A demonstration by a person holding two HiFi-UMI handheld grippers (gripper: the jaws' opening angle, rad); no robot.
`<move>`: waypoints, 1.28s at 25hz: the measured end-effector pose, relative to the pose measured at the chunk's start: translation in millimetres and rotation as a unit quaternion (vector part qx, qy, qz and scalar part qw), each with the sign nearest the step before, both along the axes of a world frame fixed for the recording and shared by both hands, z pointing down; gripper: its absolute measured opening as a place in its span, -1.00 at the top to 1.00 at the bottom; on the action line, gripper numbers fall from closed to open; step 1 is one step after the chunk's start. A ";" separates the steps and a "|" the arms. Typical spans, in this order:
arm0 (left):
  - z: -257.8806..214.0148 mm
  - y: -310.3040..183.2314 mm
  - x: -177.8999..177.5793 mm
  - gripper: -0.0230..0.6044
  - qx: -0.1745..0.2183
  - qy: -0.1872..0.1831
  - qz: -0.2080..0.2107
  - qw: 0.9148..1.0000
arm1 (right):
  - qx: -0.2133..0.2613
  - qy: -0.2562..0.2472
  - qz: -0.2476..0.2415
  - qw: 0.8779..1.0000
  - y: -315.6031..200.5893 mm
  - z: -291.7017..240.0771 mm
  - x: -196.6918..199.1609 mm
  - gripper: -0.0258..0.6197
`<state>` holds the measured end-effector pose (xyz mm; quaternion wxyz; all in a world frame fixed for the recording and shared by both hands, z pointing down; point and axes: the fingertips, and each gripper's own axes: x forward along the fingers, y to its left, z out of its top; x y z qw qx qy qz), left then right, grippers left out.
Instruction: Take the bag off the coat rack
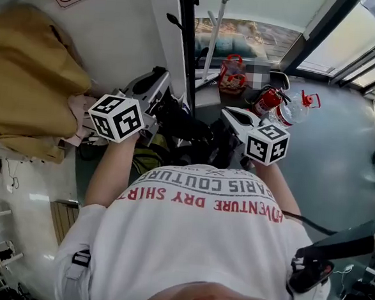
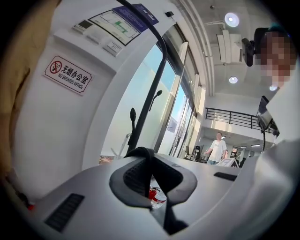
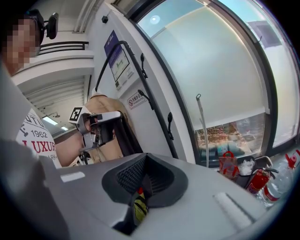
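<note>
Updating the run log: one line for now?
left gripper: shut on strap | right gripper: shut on bag | coat rack: behind

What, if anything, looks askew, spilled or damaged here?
Nothing stands out. The black bag is held between the left tool and the right tool beside the coat rack; no spill or damage shows.

Both forearms out in front, left forearm [image 1: 111,166] and right forearm [image 1: 282,187] bare, one claw each, side by side. Left claw [image 2: 151,172]: jaws clamped on a black strap [image 2: 143,151]. Right claw [image 3: 141,180]: jaws pressed together.
</note>
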<state>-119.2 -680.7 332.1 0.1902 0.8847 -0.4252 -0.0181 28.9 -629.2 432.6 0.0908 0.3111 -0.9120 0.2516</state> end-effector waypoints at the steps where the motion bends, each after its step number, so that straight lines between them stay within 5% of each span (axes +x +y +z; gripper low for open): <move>1: 1.2 7.6 0.7 0.88 -0.001 0.001 -0.003 1.000 | 0.004 0.000 -0.005 1.000 4.9 -2.4 -0.7 0.92; 11: 2.7 104.9 -5.6 0.88 -0.008 0.006 -0.051 0.999 | 0.030 -0.025 -0.042 0.998 50.8 -14.1 -9.6 0.92; 18: 19.1 181.9 -9.3 0.88 -0.018 0.001 -0.039 0.999 | 0.048 -0.015 -0.053 0.997 112.4 -21.1 -27.5 0.92; 32: 31.3 434.9 -53.3 0.88 0.000 0.001 0.010 1.000 | 0.052 -0.009 -0.006 0.999 378.9 -19.3 -68.0 0.92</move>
